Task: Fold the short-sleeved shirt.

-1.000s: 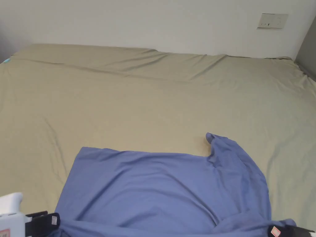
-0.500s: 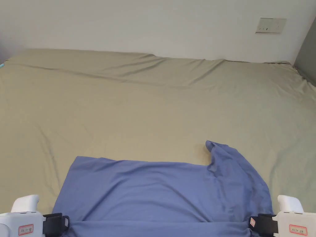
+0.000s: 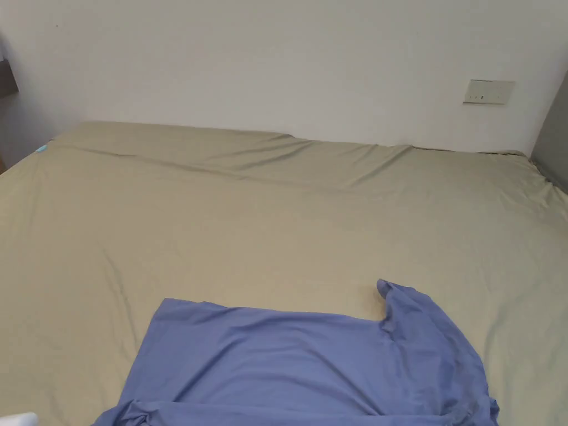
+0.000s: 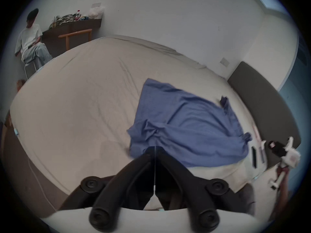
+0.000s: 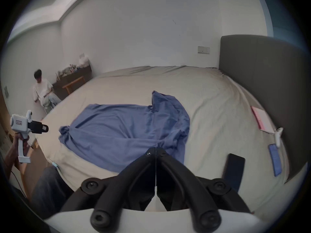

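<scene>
A blue short-sleeved shirt (image 3: 310,360) lies spread on the beige bed (image 3: 277,211), one sleeve pointing toward the far right. Its near corners are bunched up (image 5: 64,130). In the left gripper view the shirt (image 4: 185,127) lies beyond my left gripper (image 4: 154,148), whose jaws are shut with nothing between them. My right gripper (image 5: 156,149) is also shut on nothing, just short of the shirt's edge. The right gripper view shows the left gripper (image 5: 44,128) held in the air beside the bed, away from the cloth. The right gripper (image 4: 271,145) is likewise off the shirt.
A dark headboard (image 5: 260,85) stands along the bed's right side. Near it on the sheet lie a dark phone (image 5: 234,167), a blue flat item (image 5: 275,159) and a pink-edged booklet (image 5: 262,119). A person (image 4: 30,41) sits by a cluttered shelf (image 4: 74,26).
Half a second ago both grippers were at the shirt's near corners. Now they have let go and drawn back, and the corners lie bunched. The head camera has tilted up.
</scene>
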The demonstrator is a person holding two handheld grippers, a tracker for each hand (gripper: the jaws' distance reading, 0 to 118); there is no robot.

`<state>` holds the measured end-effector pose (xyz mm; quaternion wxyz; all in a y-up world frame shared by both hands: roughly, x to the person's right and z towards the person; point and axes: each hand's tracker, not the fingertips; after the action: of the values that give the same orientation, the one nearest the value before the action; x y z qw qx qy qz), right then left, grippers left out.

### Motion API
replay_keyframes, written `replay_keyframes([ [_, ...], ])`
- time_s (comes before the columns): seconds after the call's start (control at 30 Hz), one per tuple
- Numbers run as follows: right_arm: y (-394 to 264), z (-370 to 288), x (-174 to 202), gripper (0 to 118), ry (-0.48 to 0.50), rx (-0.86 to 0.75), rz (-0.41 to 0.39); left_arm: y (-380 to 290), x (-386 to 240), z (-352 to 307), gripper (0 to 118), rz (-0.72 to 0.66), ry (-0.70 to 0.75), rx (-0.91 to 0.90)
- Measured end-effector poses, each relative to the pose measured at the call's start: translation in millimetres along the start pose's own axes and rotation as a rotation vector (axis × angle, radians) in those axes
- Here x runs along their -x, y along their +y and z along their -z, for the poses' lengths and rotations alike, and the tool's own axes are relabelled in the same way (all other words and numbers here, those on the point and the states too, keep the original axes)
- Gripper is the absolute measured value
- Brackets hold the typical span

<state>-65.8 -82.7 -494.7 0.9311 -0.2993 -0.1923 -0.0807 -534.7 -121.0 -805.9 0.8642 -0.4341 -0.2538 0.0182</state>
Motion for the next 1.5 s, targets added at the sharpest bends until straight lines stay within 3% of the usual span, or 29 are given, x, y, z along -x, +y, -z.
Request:
replay_keyframes([
  [0.1, -5, -8, 10, 9, 0.102, 0.027, -0.024, -1, 23, 43, 1, 0.029, -0.024, 0.044],
  [0.17, -7, -11, 16, 9, 0.062, 0.012, -0.057, 2, 31, 67, 1, 0.038, -0.022, 0.05],
  [0.2, -7, -13, 19, 9, 0.059, 0.011, -0.077, 2, 15, 62, 8, 0.055, 0.016, 0.06],
  [0.27, -6, -17, 23, 9, 0.058, 0.011, -0.081, 8, 21, 93, 87, 0.061, 0.03, 0.162],
  [0.3, -5, -15, 22, 9, 0.062, 0.014, -0.079, 8, 25, 109, 98, 0.043, 0.015, 0.202],
  [0.4, -4, -15, 21, 9, 0.065, 0.031, -0.073, 9, 21, 144, 99, 0.053, 0.059, 0.247],
  [0.47, -5, -16, 19, 9, 0.048, 0.032, -0.086, 15, 10, 143, 108, 0.125, 0.049, 0.182],
  [0.53, -5, -14, 14, 10, 0.043, 0.033, -0.082, 16, 3, 146, 105, 0.146, 0.092, 0.236],
  [0.57, -6, -7, 7, 15, 0.048, 0.049, -0.058, 12, 0, 143, 100, 0.141, 0.107, 0.236],
  [0.6, -6, 2, 1, 27, 0.073, 0.084, -0.024, 15, -1, 145, 87, 0.133, 0.136, 0.208],
  [0.63, -7, 12, -3, 57, 0.078, 0.118, -0.005, 14, -2, 139, 64, 0.128, 0.144, 0.188],
  [0.67, -7, 25, -7, 76, 0.074, 0.155, 0.013, 14, -3, 132, 39, 0.131, 0.121, 0.172],
  [0.7, -9, 41, -13, 82, 0.085, 0.196, 0.019, 14, -2, 127, 12, 0.133, 0.118, 0.166],
  [0.9, -20, 147, -22, 82, 0.038, 0.357, 0.018, 8, -7, 124, 11, 0.118, 0.094, 0.169],
  [1.0, -37, 190, -21, 83, 0.055, 0.42, 0.119, 10, -1, 133, 11, 0.117, 0.09, 0.185],
  [1.03, -35, 182, -13, 86, 0.044, 0.277, 0.046, 12, 1, 132, 11, 0.111, 0.08, 0.19],
  [1.07, -33, 179, -2, 86, -0.012, 0.257, -0.066, 13, 4, 132, 11, 0.096, 0.067, 0.193],
  [1.1, -35, 182, 5, 85, -0.04, 0.355, -0.127, 14, 6, 130, 11, 0.071, 0.052, 0.199],
  [1.13, -34, 179, 9, 81, -0.06, 0.348, -0.129, 14, 8, 129, 11, 0.052, 0.042, 0.2],
  [1.17, -28, 173, 7, 71, -0.019, 0.351, -0.051, 15, 9, 128, 11, 0.034, 0.033, 0.203],
  [1.23, -25, 168, 3, 24, 0.071, 0.41, 0.083, 16, 8, 125, 11, 0.02, 0.033, 0.206],
  [1.27, -27, 164, 0, 24, 0.026, 0.405, 0.095, 17, 7, 123, 11, 0.023, 0.035, 0.206],
  [1.33, -28, 156, -8, 24, 0.067, 0.409, 0.119, 17, 5, 114, 11, 0.04, 0.028, 0.195],
  [1.43, -25, 135, -26, 24, 0.132, 0.395, 0.273, 18, 5, 93, 11, 0.069, 0.002, 0.181],
  [1.5, -19, 114, -32, 24, 0.176, 0.364, 0.318, 21, 4, 74, 11, 0.112, 0.01, 0.158],
])
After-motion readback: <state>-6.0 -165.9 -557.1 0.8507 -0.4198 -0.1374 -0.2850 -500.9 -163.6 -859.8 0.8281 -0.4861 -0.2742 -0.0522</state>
